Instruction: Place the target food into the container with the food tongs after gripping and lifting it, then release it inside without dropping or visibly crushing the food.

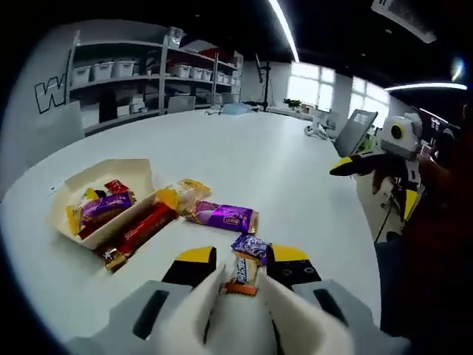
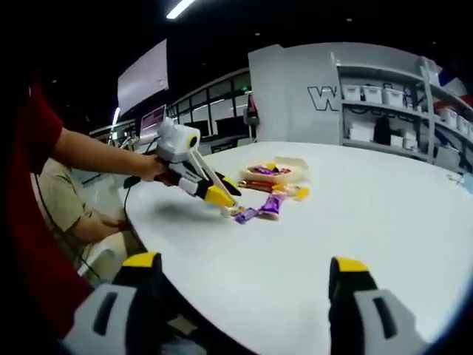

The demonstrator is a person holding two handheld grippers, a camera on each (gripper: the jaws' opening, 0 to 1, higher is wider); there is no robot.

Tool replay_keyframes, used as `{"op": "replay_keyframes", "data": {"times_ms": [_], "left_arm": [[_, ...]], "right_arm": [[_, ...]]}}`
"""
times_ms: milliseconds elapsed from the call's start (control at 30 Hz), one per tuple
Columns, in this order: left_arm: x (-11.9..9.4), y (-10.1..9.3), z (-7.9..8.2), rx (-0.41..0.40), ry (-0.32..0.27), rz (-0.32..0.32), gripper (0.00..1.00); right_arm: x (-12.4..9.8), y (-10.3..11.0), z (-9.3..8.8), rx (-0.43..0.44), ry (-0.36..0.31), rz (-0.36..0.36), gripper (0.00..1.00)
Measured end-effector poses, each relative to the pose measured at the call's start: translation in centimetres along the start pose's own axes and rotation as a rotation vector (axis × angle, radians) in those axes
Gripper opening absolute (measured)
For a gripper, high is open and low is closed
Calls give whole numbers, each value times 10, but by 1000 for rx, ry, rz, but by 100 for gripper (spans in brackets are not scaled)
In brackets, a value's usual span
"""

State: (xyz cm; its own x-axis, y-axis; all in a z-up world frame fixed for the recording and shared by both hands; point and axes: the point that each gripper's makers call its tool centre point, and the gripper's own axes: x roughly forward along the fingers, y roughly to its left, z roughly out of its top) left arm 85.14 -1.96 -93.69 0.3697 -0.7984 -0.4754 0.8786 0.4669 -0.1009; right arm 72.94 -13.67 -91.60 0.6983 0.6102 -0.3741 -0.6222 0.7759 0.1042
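Observation:
My left gripper (image 1: 242, 259) is open, its yellow-tipped jaws standing either side of a small orange-and-blue snack bar (image 1: 244, 274). A small purple snack (image 1: 251, 245) lies just beyond that bar. To the left stands a cream paper container (image 1: 137, 174) holding several wrapped snacks. Beside it lie a red bar (image 1: 144, 228), a yellow packet (image 1: 185, 194) and a purple packet (image 1: 224, 217). In the right gripper view, the left gripper (image 2: 225, 194) hovers over the snack pile (image 2: 259, 211), with the container (image 2: 295, 161) behind. My right gripper (image 2: 244, 262) is wide open and holds nothing, low over the white table.
The round white table (image 1: 251, 155) stretches far beyond the snacks. The right gripper (image 1: 351, 164) hangs off the table's right edge, held by a person's hand. Shelves with bins (image 1: 126, 74) line the back wall. A seated person (image 2: 70, 207) is at the table's side.

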Motion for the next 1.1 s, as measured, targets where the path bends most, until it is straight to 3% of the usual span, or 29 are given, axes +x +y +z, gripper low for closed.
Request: {"op": "replay_keyframes", "data": {"times_ms": [367, 467, 667, 733, 833, 967, 1100], "left_arm": [[-1, -8, -1, 45, -22, 27, 21], [-2, -7, -3, -14, -2, 43, 22], [-2, -6, -1, 12, -26, 40, 21], [-3, -5, -2, -37, -37, 32, 21], [-5, -5, -1, -48, -45, 24, 21], [-6, 0, -1, -102, -40, 17, 21], [-10, 7, 3, -100, -43, 28, 21]], "right_arm": [[5, -4, -5, -1, 21, 5, 92], [6, -5, -6, 1, 24, 2, 92], [8, -9, -8, 3, 30, -2, 92], [8, -9, -8, 5, 33, -2, 92], [9, -9, -8, 10, 26, -4, 95], [10, -10, -1, 64, -17, 5, 99], [13, -12, -4, 64, -4, -2, 99]]}}
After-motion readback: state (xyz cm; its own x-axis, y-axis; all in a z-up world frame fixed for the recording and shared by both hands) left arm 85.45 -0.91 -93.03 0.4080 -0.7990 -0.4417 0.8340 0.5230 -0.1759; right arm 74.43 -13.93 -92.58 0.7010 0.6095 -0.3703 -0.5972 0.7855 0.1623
